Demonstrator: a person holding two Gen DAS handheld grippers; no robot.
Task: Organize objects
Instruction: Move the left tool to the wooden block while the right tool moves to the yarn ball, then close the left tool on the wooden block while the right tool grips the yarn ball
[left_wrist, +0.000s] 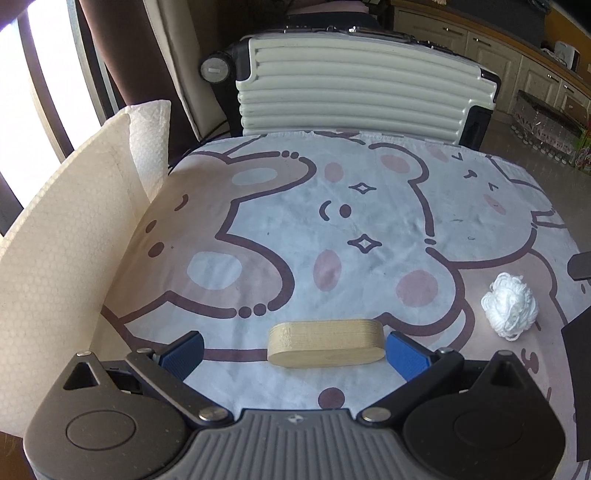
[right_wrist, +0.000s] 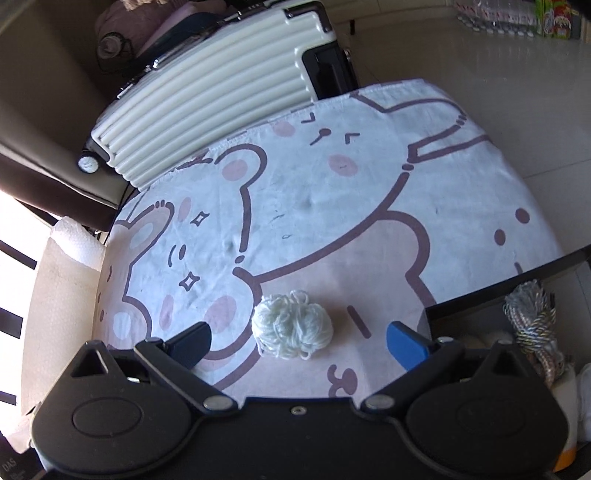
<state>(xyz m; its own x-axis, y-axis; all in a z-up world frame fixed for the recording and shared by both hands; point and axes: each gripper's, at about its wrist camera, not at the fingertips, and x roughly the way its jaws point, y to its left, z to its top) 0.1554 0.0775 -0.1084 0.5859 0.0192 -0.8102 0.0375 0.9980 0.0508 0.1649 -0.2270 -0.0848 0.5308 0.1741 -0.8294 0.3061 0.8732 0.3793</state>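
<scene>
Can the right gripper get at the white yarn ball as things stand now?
Probably yes. The right gripper is open, the yarn ball lies on the cloth between its fingers, and nothing stands in the way.

Most of the cartoon-print cloth (left_wrist: 369, 221) is lying bare, leaving wide passage toward the far edge, where a ribbed suitcase (left_wrist: 351, 85) is standing as a wall. A paper towel roll (left_wrist: 66, 258) is blocking the left edge. Near the front edge, a wooden block (left_wrist: 325, 343) and a white yarn ball (right_wrist: 291, 328) are sitting well apart, and a dark bin (right_wrist: 517, 317) is crowding the right corner.
</scene>
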